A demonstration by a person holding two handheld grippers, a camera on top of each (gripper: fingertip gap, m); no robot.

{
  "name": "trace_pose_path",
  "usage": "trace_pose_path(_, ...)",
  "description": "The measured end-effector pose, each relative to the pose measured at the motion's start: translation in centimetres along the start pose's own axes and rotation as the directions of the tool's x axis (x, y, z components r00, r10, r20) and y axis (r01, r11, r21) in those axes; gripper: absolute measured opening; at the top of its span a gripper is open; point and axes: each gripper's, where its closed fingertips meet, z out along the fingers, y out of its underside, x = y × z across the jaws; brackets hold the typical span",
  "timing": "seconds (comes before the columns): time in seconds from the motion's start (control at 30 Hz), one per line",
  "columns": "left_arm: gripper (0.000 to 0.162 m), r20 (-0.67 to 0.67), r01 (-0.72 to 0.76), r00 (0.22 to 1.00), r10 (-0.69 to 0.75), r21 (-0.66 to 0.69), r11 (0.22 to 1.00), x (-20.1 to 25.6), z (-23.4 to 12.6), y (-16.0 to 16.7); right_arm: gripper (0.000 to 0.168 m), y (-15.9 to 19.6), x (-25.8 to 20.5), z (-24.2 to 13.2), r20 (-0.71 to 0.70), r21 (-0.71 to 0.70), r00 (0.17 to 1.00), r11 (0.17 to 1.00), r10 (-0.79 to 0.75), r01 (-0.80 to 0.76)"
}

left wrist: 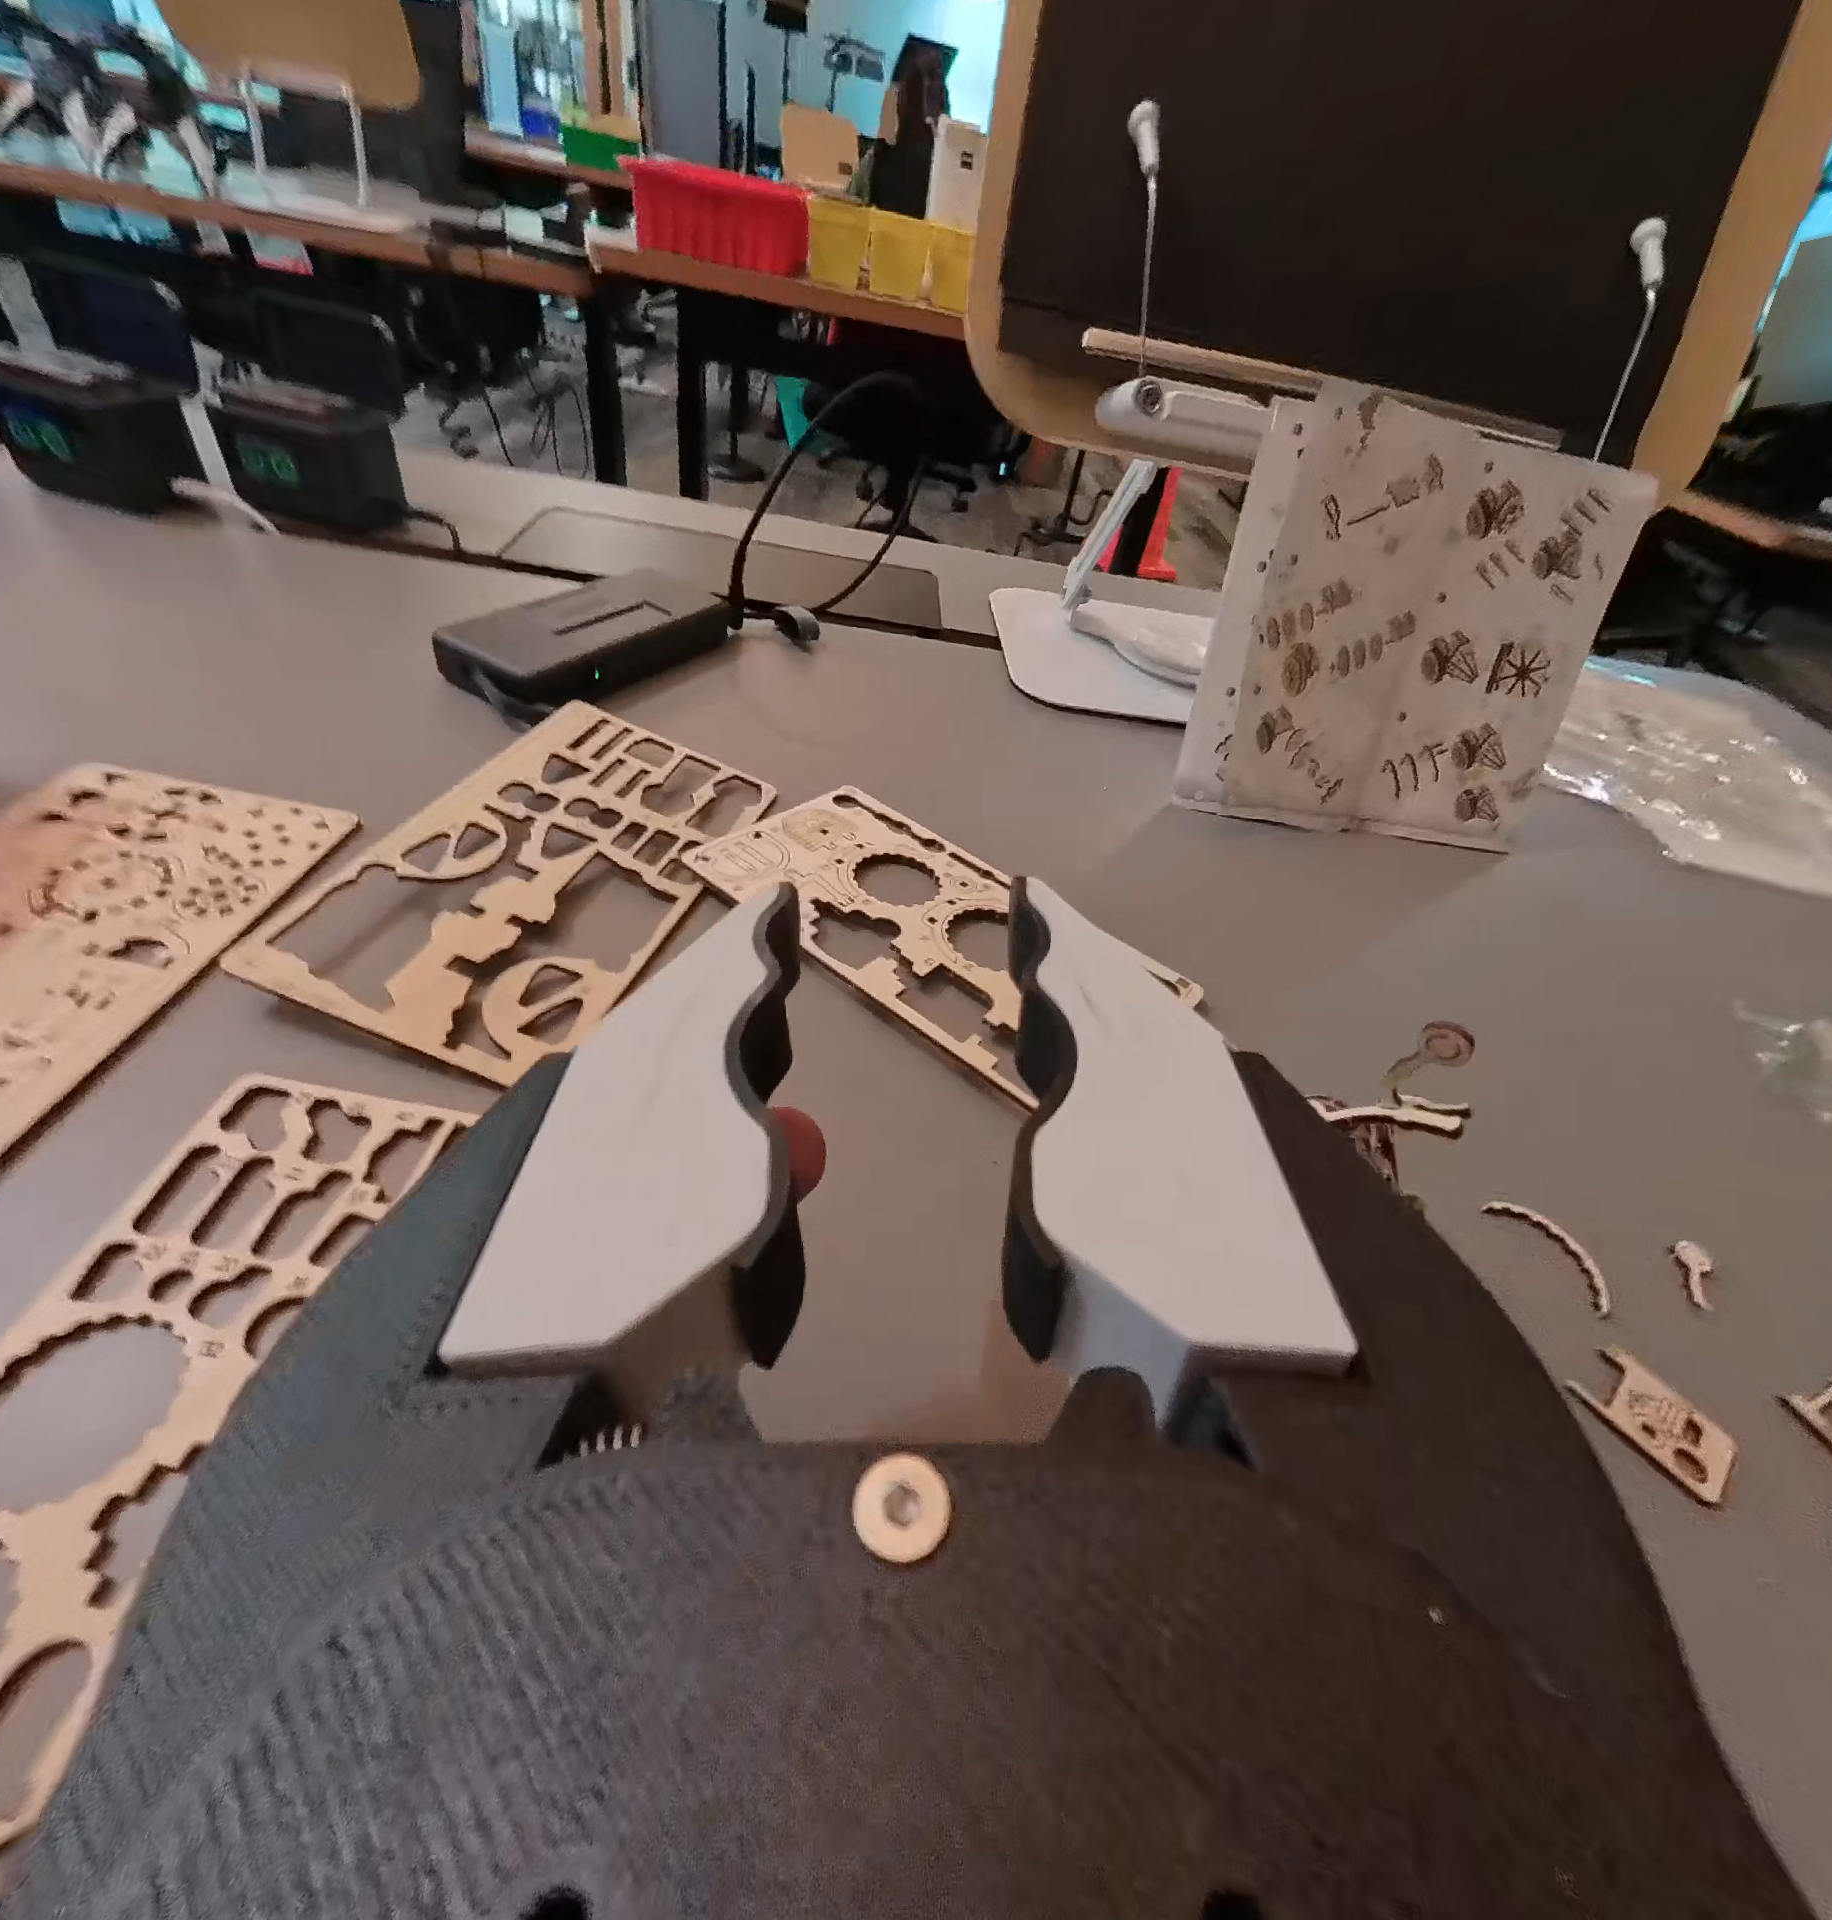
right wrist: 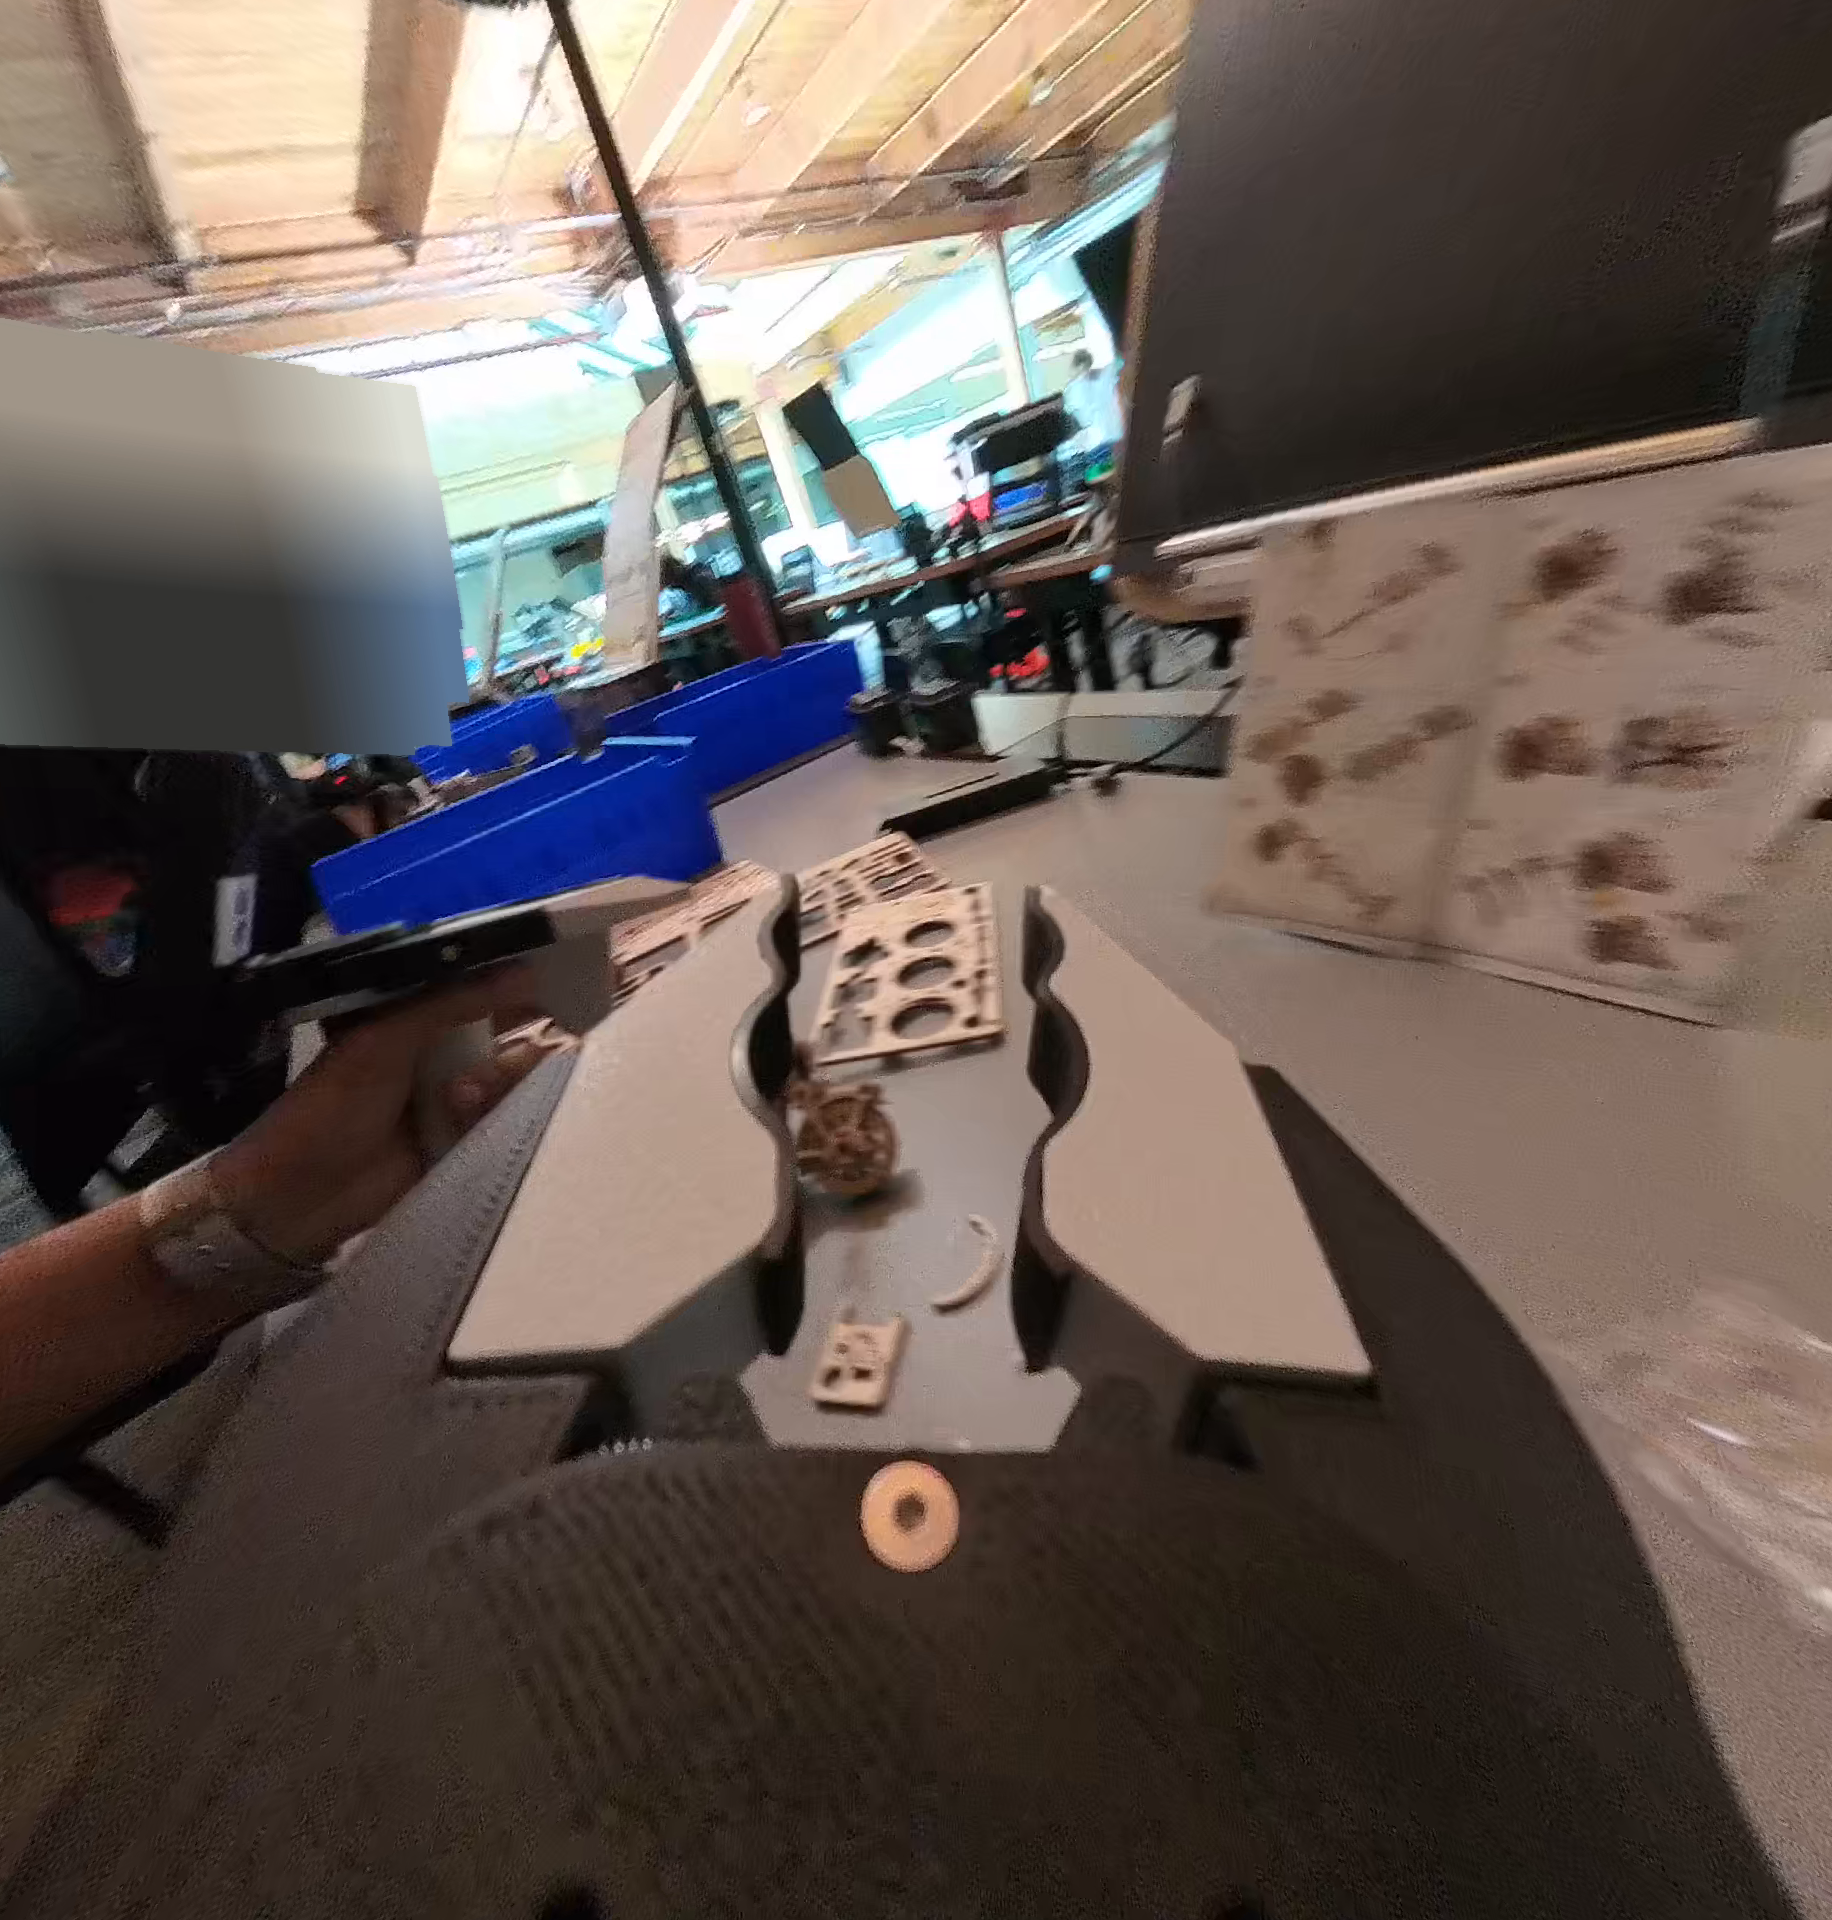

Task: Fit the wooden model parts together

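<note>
My left gripper (left wrist: 901, 925) is open and empty above the grey table (left wrist: 1411, 987), over punched-out wooden sheets (left wrist: 476, 904). A small red round thing (left wrist: 800, 1143) shows by its left finger. Loose wooden parts lie to its right: a curved strip (left wrist: 1556, 1247), a flat slotted piece (left wrist: 1650, 1423) and a part-built wooden assembly (left wrist: 1390, 1117). My right gripper (right wrist: 910, 904) is open and empty above the table. Between its fingers I see the round wooden assembly (right wrist: 844, 1132), the curved strip (right wrist: 969, 1262), a slotted piece (right wrist: 858, 1361) and a holed sheet (right wrist: 912, 987).
A printed instruction sheet (left wrist: 1411, 644) stands propped at the back right, in front of a dark board. A black box (left wrist: 579, 634) with a cable and a white stand (left wrist: 1088, 655) sit behind. Crinkled plastic (left wrist: 1722, 790) lies at the right. Blue bins (right wrist: 538, 831) stand far left. A hand (right wrist: 372, 1081) holds the left gripper. My hands' fingertips stand some 25 centimetres from each other.
</note>
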Motion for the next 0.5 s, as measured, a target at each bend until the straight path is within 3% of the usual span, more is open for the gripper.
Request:
trace_pose_path(0.07,0.038,-0.016,-0.06,0.998,0.06,0.005,0.998,0.4,0.1,-0.1,0.042,1.8,-2.1,1.9,0.015,-0.074,1.0,0.997,-0.011,0.012)
trace_pose_path(0.17,0.037,-0.012,-0.131,0.991,0.131,-0.024,0.991,0.7,0.4,0.7,0.035,2.9,-3.0,2.8,-0.045,-0.204,0.983,0.965,-0.176,0.164)
trace_pose_path(0.33,0.037,-0.089,-0.083,0.993,0.078,-0.048,0.995,2.8,0.5,1.4,0.03,-0.3,-4.0,1.7,0.01,-0.067,0.928,0.925,-0.374,0.373)
trace_pose_path(0.5,0.036,-0.094,-0.108,0.99,0.105,-0.03,0.994,3.4,0.1,1.2,0.029,-2.1,-2.0,0.1,-0.02,-0.025,0.96,0.96,-0.281,0.28)
